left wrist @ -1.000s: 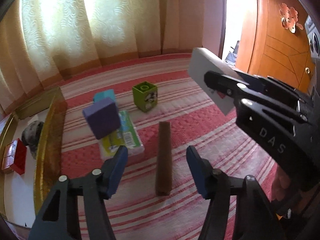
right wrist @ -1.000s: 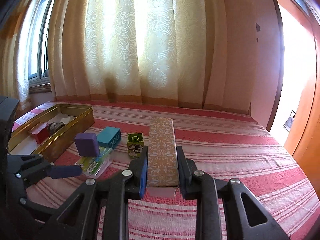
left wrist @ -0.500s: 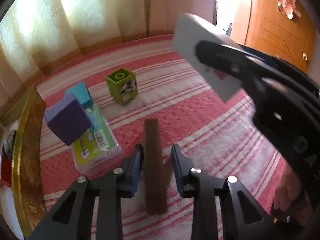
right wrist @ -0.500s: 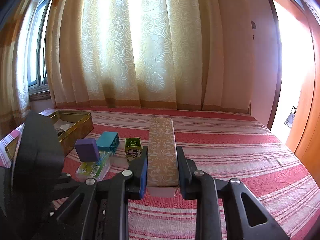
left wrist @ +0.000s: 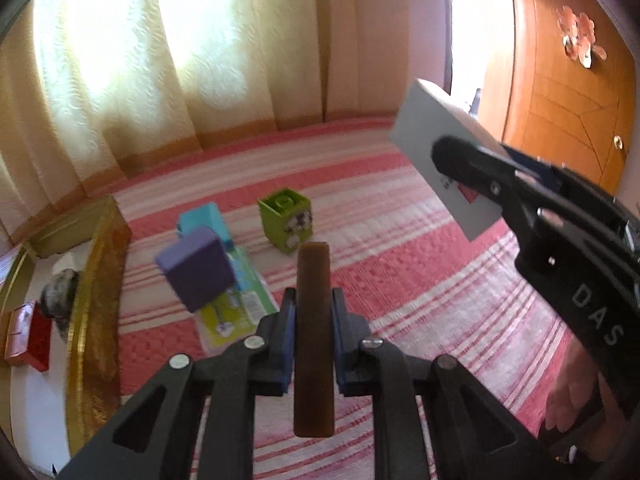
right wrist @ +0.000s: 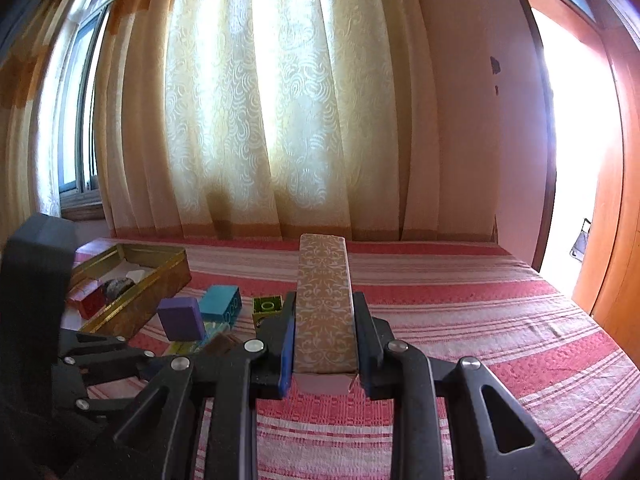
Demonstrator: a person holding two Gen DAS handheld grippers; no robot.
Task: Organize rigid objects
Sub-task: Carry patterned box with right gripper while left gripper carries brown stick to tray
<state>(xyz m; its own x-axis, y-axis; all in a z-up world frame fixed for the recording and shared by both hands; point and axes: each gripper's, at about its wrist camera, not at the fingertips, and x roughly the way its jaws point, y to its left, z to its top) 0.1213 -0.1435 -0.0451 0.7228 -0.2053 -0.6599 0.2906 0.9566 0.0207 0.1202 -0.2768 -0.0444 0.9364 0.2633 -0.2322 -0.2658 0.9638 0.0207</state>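
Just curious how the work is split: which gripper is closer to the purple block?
Left. The left gripper, shut on a brown bar, sits just right of the purple block. The right gripper, clamping a patterned box, is farther right.

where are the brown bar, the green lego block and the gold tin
brown bar (left wrist: 313, 280), left wrist view, top face between the pads
green lego block (left wrist: 285, 220), left wrist view, front face
gold tin (right wrist: 160, 284), right wrist view, near side wall

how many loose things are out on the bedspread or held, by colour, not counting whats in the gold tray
purple block: 1
teal brick: 1
green brick: 1
clear packet with green label: 1
brown bar, in the left gripper: 1
beige patterned box, in the right gripper: 1
total: 6
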